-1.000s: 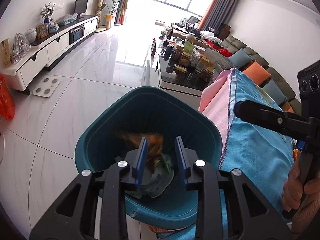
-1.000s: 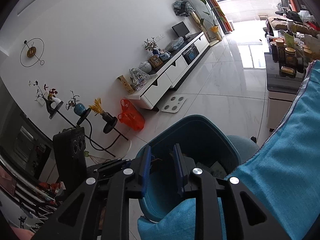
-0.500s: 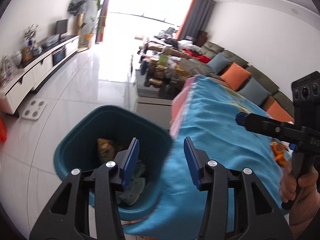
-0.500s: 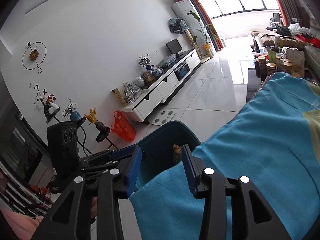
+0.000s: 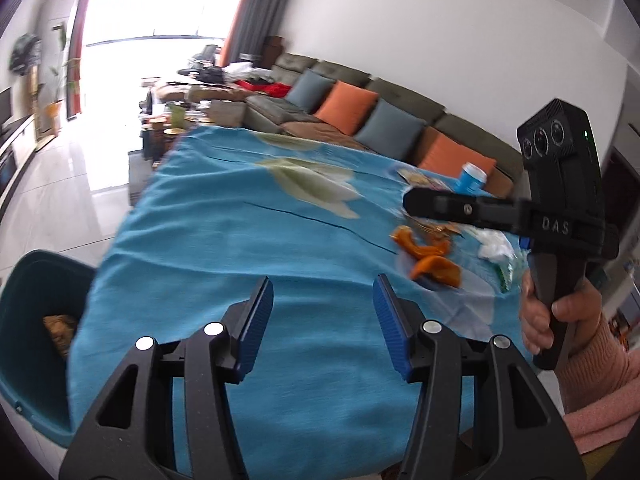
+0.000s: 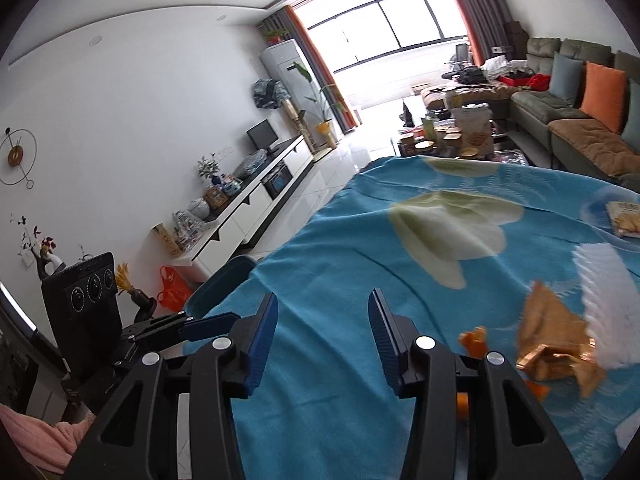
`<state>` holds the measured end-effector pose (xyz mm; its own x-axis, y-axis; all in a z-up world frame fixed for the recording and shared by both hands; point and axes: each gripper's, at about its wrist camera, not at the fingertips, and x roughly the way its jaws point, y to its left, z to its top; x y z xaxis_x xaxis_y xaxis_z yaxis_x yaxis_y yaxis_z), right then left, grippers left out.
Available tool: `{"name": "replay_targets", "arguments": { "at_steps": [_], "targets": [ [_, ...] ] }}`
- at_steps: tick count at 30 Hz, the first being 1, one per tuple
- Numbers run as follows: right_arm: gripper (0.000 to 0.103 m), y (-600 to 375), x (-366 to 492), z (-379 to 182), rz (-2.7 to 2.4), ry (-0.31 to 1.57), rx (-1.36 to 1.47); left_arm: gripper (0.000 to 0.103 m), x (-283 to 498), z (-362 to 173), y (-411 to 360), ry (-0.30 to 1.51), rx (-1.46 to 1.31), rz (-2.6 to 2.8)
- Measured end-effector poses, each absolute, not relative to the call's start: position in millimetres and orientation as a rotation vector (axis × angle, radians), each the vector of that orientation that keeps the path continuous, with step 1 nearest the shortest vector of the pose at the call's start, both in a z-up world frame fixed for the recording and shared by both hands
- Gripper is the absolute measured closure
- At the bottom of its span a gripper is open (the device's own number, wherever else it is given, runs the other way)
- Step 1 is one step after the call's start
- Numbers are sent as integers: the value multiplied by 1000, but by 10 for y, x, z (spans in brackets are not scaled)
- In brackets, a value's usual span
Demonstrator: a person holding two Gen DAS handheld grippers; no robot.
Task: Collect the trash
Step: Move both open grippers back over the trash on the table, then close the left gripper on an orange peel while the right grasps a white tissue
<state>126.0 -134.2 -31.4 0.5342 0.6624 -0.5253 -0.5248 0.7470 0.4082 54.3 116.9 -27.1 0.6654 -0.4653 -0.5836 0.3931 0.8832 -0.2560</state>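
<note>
My left gripper (image 5: 322, 280) hovers over the blue tablecloth (image 5: 224, 240), its jaws opening with nothing between them. The teal bin (image 5: 36, 276) stands off the table's left edge with a brown wrapper (image 5: 60, 328) inside. Ahead to the right lie orange peels (image 5: 432, 260), a white tissue (image 5: 494, 244) and a blue cup (image 5: 472, 176). My right gripper (image 6: 322, 296) is also empty, jaws opening, above the cloth; a golden wrapper (image 6: 552, 344) and an orange peel (image 6: 474, 340) lie to its right. In the left wrist view the right gripper (image 5: 412, 202) is above the peels.
A snack packet (image 6: 624, 218) lies at the cloth's far right. Behind the table are a low table with jars (image 6: 452, 140) and a sofa with cushions (image 5: 352, 108). A white TV cabinet (image 6: 248, 208) lines the left wall, with an orange bag (image 6: 172, 292) on the floor.
Both grippers swung from above the bin rightward over the table, and their jaws widened. The wrapper seen falling between the left fingers now lies in the bin.
</note>
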Motion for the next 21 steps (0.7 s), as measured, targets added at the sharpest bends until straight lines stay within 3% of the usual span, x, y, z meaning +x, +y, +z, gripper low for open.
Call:
{"name": "replay_targets", "arguments": {
  "at_steps": [4,21],
  "targets": [
    [54,-1784,1238,-328,612,698,245,52,604,-354,775,717,-69,-562],
    [53,-3338,1009,-492,247,655,382,52,994,-495,-160,806,80,-690]
  ]
}}
